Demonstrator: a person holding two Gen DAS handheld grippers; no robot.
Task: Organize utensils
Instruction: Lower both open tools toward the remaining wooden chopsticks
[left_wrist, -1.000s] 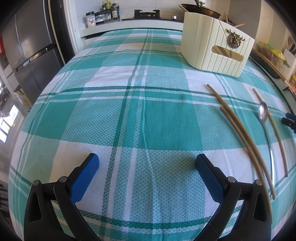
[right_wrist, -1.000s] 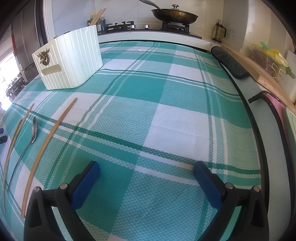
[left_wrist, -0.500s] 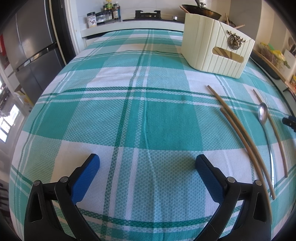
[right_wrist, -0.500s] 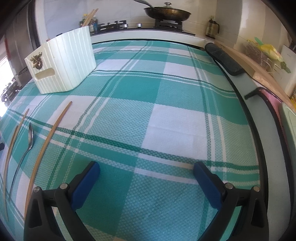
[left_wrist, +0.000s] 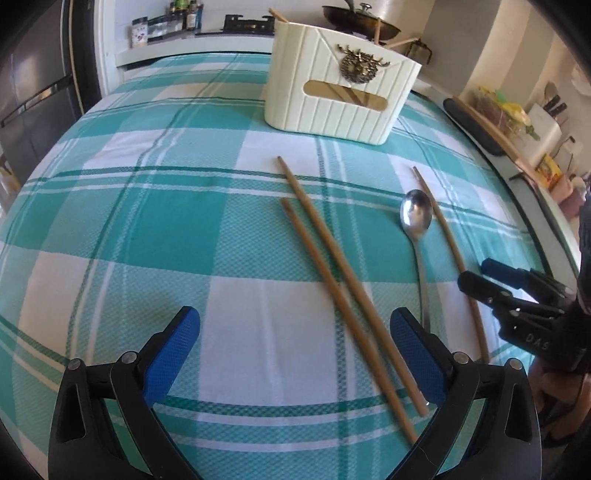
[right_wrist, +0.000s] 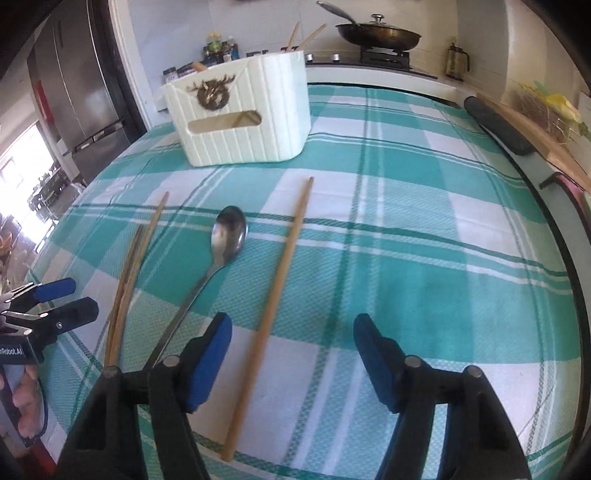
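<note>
In the left wrist view, the left gripper (left_wrist: 295, 350) sits at the bottom of the frame with its blue pads spread wide and nothing pressed between them; the lower ends of two wooden chopsticks (left_wrist: 332, 280) run diagonally into the gap near its right pad. Right of them lie a metal spoon (left_wrist: 417, 221) and a third chopstick (left_wrist: 447, 251), and the right gripper (left_wrist: 476, 275) enters from the right edge just above that stick. The cream utensil box (left_wrist: 340, 99) stands at upper centre on the green plaid tablecloth (left_wrist: 147, 221). The right wrist view alone shows the right gripper's (right_wrist: 291, 350) own pads: they are closing, with the single chopstick (right_wrist: 280, 266) lying between them but touching neither. There the spoon (right_wrist: 227, 236) lies left of centre, the paired chopsticks (right_wrist: 129, 273) further left and nearly overlapping, and the left gripper (right_wrist: 59, 299) at the left edge. This view also shows a lidded pan (right_wrist: 378, 35) on the stove at top.
</note>
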